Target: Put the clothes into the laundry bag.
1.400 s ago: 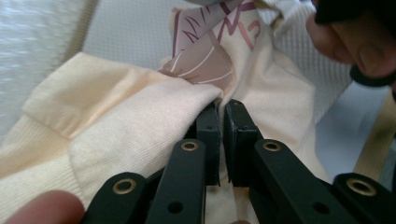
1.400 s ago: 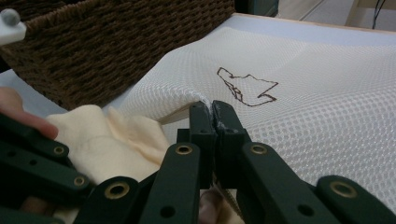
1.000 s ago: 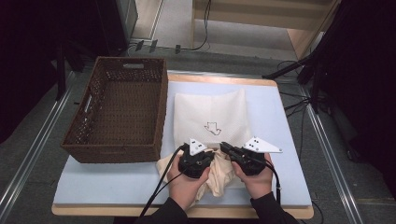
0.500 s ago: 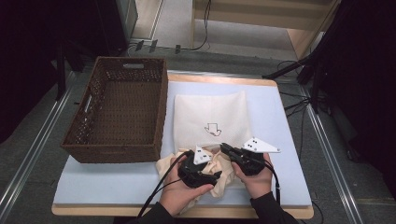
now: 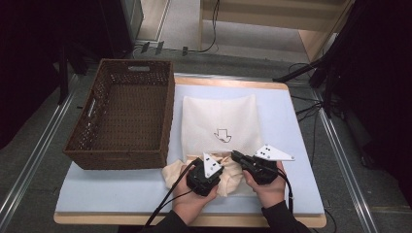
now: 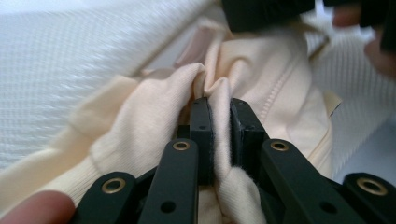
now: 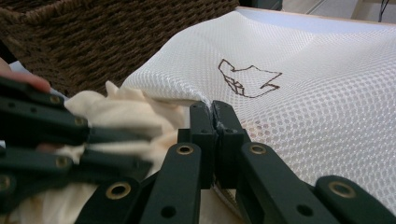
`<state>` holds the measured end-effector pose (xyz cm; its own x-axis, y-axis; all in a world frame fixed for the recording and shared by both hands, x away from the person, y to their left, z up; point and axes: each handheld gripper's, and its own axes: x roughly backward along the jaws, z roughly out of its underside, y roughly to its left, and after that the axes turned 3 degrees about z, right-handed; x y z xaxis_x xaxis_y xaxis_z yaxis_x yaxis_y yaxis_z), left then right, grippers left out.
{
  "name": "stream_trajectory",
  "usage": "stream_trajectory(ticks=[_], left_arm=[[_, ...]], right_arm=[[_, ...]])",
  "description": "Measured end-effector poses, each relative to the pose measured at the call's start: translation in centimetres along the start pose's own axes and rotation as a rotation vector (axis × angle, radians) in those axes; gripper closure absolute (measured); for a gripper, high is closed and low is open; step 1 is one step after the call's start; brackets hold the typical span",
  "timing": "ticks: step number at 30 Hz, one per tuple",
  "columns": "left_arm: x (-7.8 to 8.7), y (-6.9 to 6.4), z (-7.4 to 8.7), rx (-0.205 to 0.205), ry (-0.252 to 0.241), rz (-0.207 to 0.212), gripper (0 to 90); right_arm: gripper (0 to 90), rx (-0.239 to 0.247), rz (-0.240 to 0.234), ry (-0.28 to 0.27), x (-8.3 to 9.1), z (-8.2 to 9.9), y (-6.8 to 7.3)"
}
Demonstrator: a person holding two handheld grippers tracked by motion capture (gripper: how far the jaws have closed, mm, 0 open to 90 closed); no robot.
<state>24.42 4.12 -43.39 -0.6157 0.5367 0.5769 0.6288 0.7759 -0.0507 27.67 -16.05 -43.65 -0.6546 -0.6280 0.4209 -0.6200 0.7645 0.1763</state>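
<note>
A white mesh bag (image 5: 218,116) with a brown arrow mark lies flat on the blue mat. A crumpled cream garment (image 5: 172,172) sits at the bag's near edge. My left gripper (image 5: 219,161) is shut on a fold of the cream garment (image 6: 154,116), which runs up between the jaws of the left gripper (image 6: 220,105). My right gripper (image 5: 235,155) is just to its right. In the right gripper view, the right gripper (image 7: 214,109) is shut on the near hem of the mesh bag (image 7: 303,93), with the garment (image 7: 126,109) beside it.
A dark brown wicker basket (image 5: 97,145) stands at the left of the mat, close to the bag's left edge. The blue mat (image 5: 111,189) covers a wooden table. Beyond the table's far edge, cables trail on the floor.
My left gripper has shifted slightly toward the near edge with the garment, and more cream cloth now spreads at its left. The right gripper has stayed put.
</note>
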Motion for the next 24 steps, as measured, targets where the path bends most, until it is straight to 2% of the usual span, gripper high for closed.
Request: stream_trajectory(ticks=[2,3,5,6,7,8,9,10,11,12,13,16,18,19,20,21,22,23,24], left_arm=[[0.0,0.1,-0.2,0.039,-0.034,-0.026,80.9],[-0.3,0.1,-0.2,0.054,-0.028,-0.028,80.8],[-1.4,0.3,0.2,0.064,0.009,-0.048,79.6],[-1.4,0.3,0.2,0.064,0.009,-0.048,78.3],[-2.9,0.6,0.7,0.071,0.058,-0.044,75.0],[-2.9,0.6,0.7,0.071,0.058,-0.044,70.9],[-2.9,0.7,0.7,0.058,0.056,0.001,66.5],[-2.9,0.7,0.7,0.058,0.056,0.001,60.1],[-2.6,0.7,0.6,0.04,0.051,0.033,53.2],[-1.7,0.6,0.4,0.015,0.057,0.091,47.6],[-1.1,0.6,0.3,-0.001,0.047,0.099,43.3],[0.1,0.6,0.1,-0.009,0.036,0.146,32.5],[-0.2,0.7,0.2,-0.029,0.071,0.144,28.3],[-0.2,0.7,0.2,-0.029,0.071,0.144,26.0],[-1.4,0.6,0.7,-0.048,0.145,0.14,24.1],[-1.4,0.6,0.7,-0.048,0.145,0.14,23.8],[-2.1,0.6,1.2,-0.069,0.179,0.109,23.8],[-2.5,0.4,1.4,-0.085,0.178,0.084,23.1],[-2.5,0.4,1.4,-0.085,0.178,0.084,25.5]], right_arm=[[88.5,-0.004,-0.012,-0.008,0.2,-0.1,0.1],[88.5,-0.007,-0.016,-0.009,0.3,-0.1,0.2],[88.5,-0.003,-0.016,0.003,0.3,-0.1,0.2],[88.5,-0.003,-0.016,0.003,0.3,-0.1,0.2],[88.6,-0.008,-0.019,0.017,0.2,0.1,0.2],[88.6,-0.012,-0.018,0.023,0.2,0.2,0.1],[88.6,-0.015,-0.017,0.028,0.1,0.3,0.1],[88.6,-0.009,-0.012,0.027,0.1,0.4,-0.1],[88.6,-0.015,-0.012,0.028,0.1,0.4,-0.1],[88.6,-0.012,-0.01,0.024,0.1,0.4,-0.2],[88.5,-0.011,-0.005,0.023,0.1,0.4,-0.2],[88.5,-0.02,0.0,0.017,0.3,0.3,-0.5],[88.5,-0.021,0.004,0.016,0.3,0.3,-0.6],[88.5,-0.021,0.004,0.016,0.3,0.3,-0.6],[88.5,-0.024,0.005,0.019,0.2,0.3,-0.4],[88.5,-0.016,0.006,0.02,0.1,0.4,-0.4],[88.5,-0.016,0.006,0.02,0.1,0.4,-0.4],[88.5,-0.012,0.003,0.029,-0.1,0.4,-0.3],[88.5,-0.012,0.001,0.031,-0.2,0.5,-0.3]])
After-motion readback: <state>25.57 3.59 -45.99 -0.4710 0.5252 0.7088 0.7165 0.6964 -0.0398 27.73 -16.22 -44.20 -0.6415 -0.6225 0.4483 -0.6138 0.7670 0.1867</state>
